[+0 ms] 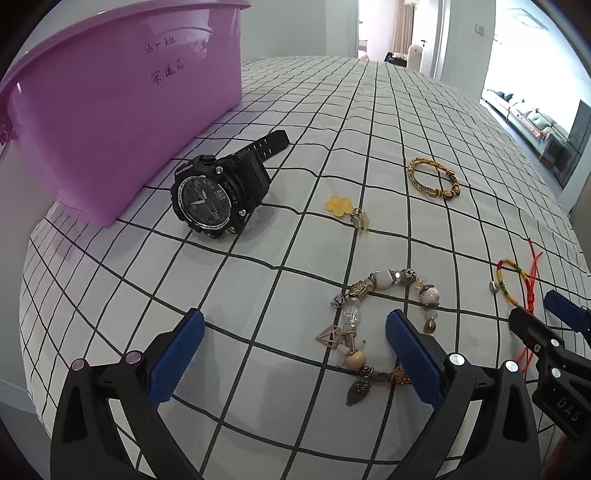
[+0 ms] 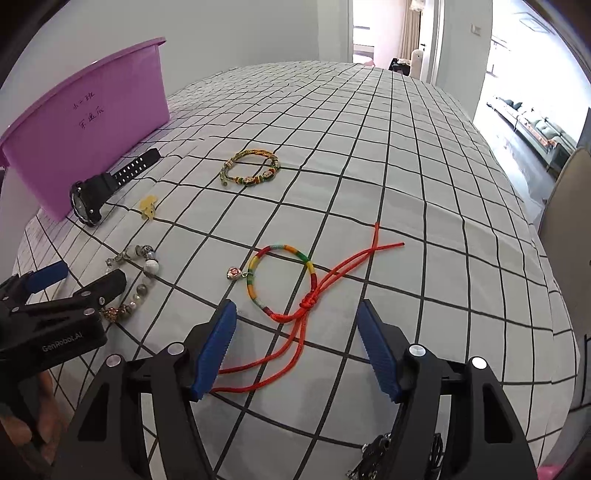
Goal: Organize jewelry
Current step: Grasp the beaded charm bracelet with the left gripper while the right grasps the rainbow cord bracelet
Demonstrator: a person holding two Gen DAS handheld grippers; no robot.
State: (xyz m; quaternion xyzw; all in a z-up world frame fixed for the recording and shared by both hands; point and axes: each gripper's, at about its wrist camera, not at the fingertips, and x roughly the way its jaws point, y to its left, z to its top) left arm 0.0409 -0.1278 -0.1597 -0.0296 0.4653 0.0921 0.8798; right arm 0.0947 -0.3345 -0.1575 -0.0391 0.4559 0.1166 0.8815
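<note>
Nothing looks sorted yet: right of the purple bin point(image 1: 122, 110) lie the watch point(image 1: 218, 192), yellow charm point(image 1: 338, 205), braided bracelet point(image 1: 436, 177), beaded bracelet point(image 1: 384, 325) and red-cord bracelet point(image 2: 284, 280). Left gripper point(image 1: 295, 354) and right gripper point(image 2: 295, 347) gape wide, empty.

Bed sheet point(image 1: 295, 122) under everything: white with a dark grid, lightly creased, runs well back toward the far wall. Open doorway point(image 2: 373, 33) past the bed's far end, curtain point(image 2: 412, 29) visible through it. Second opening on my right shows a bright room with a grey-green sofa point(image 1: 532, 118) along its wall. Small wall switch plate point(image 1: 479, 29) between the two openings. Beige chair back point(image 2: 565, 195) at the bed's right edge.
</note>
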